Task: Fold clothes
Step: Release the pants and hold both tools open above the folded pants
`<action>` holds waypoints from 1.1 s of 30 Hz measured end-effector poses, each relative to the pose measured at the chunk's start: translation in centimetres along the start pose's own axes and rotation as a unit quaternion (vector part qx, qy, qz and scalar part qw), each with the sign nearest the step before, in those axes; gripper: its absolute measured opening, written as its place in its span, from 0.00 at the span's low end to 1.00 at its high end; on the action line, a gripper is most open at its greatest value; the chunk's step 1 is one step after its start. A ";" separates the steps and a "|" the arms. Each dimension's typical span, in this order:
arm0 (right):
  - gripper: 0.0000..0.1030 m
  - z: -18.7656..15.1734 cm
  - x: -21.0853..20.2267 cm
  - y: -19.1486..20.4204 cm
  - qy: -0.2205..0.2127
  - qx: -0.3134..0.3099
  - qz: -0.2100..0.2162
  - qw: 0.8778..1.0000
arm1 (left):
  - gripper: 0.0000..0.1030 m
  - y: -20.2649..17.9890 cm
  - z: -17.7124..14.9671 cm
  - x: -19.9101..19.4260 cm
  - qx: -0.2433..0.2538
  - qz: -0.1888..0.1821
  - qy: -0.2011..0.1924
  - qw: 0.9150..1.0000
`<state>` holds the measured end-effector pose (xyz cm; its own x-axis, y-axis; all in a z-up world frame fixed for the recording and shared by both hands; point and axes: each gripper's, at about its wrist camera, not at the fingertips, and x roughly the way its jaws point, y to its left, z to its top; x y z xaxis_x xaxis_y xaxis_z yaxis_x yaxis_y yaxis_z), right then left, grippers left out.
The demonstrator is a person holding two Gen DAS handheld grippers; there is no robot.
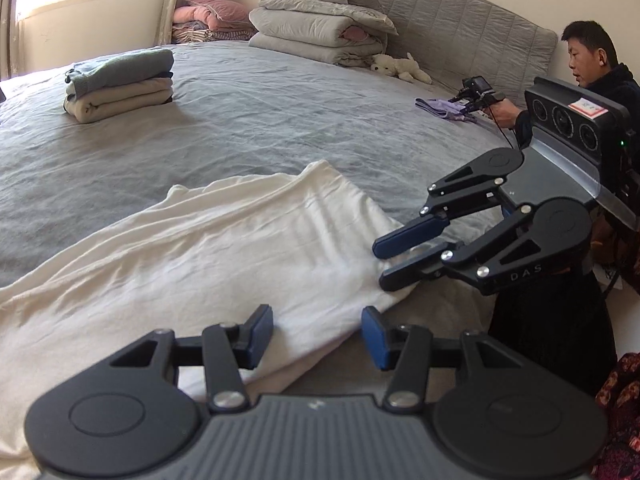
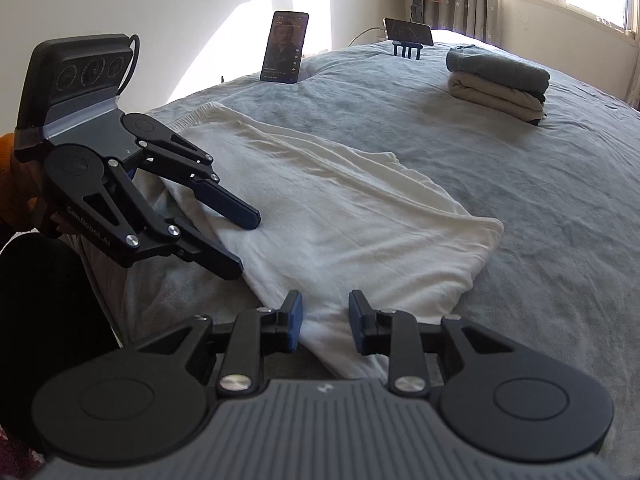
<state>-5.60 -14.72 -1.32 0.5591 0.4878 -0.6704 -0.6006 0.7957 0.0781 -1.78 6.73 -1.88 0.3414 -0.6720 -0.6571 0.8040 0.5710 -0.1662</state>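
Observation:
A white garment (image 1: 224, 240) (image 2: 328, 200) lies spread flat on the grey bed sheet (image 1: 260, 120) (image 2: 540, 220), at the bed's near edge. My left gripper (image 1: 318, 332) (image 2: 246, 240) is open, its blue pads astride the garment's near hem, and the cloth lies loose between them. My right gripper (image 2: 325, 316) (image 1: 386, 262) is also open, at the garment's other near corner. One of its fingers (image 1: 408, 236) rests over the cloth, the other along the edge. Neither pair of pads presses on the fabric.
A stack of folded clothes (image 1: 120, 84) (image 2: 500, 80) sits farther up the bed. Folded quilts (image 1: 320, 28) and a plush toy (image 1: 400, 66) lie by the headboard. Another person (image 1: 600, 80) works a purple garment (image 1: 444, 110). Two phones (image 2: 285, 46) (image 2: 408, 34) stand at the far edge.

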 end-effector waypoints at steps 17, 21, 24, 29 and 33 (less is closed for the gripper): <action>0.30 -1.9 -2.7 -3.6 0.038 0.085 0.011 0.996 | 0.52 -4.6 0.8 1.2 0.021 -0.028 -0.034 0.999; 0.30 -2.0 -2.9 -5.2 0.034 0.148 0.042 0.988 | 0.52 -6.3 0.7 1.9 0.048 -0.019 -0.040 0.998; 0.30 -2.4 -2.7 -6.6 0.034 0.209 0.068 0.975 | 0.52 -7.1 0.5 2.2 0.068 -0.009 -0.043 0.997; 0.32 -3.3 -2.2 -9.2 0.025 0.330 0.136 0.934 | 0.52 -8.1 0.4 2.6 0.092 0.003 -0.058 0.994; 0.32 -3.7 -2.4 -9.8 0.024 0.361 0.155 0.919 | 0.52 -8.9 0.5 3.0 0.111 0.004 -0.066 0.992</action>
<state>-3.21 -24.99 -3.22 0.3877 0.7290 -0.5641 -0.1811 0.6603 0.7289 -7.65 -0.62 -2.04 0.3975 -0.7317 -0.5537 0.8830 0.4691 0.0140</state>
